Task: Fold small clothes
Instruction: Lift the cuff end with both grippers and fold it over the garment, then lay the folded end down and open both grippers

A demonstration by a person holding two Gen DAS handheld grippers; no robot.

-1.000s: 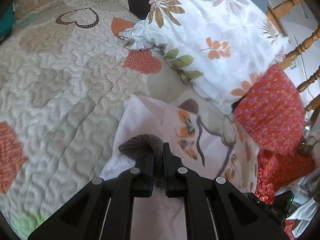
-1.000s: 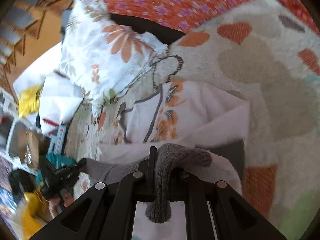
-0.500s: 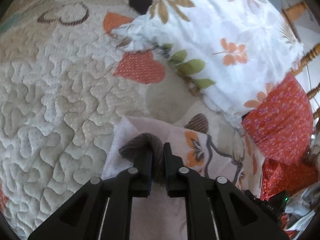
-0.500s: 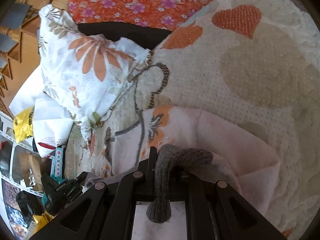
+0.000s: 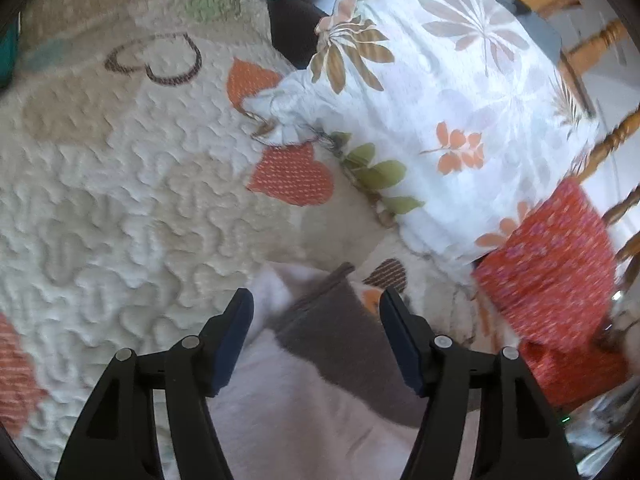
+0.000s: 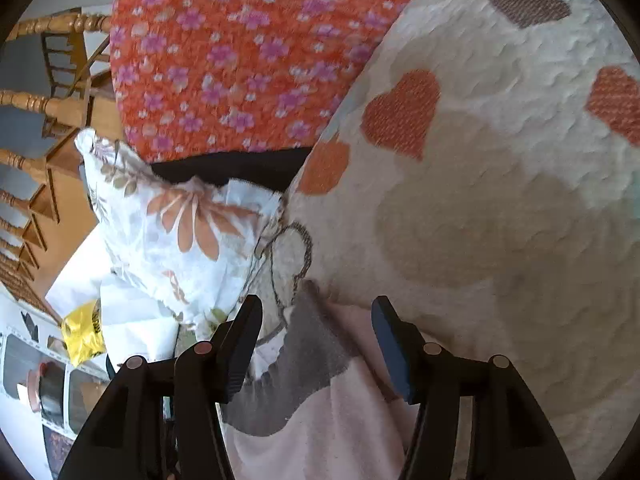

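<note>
Left gripper (image 5: pixel 316 322) and right gripper (image 6: pixel 316 330) fingers just sprung apart, releasing the grey cuffs pinched a second ago, pale pink garment (image 5: pixel 288 412) lying on the heart-patterned quilt (image 5: pixel 120 208), floral pillow (image 5: pixel 440 120) just beyond, orange flowered cloth (image 6: pixel 240 60) behind

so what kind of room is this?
Most likely a bedroom: a quilted bedspread with hearts, a floral pillow and a turned wooden bed rail, with a small pink garment laid out.
</note>
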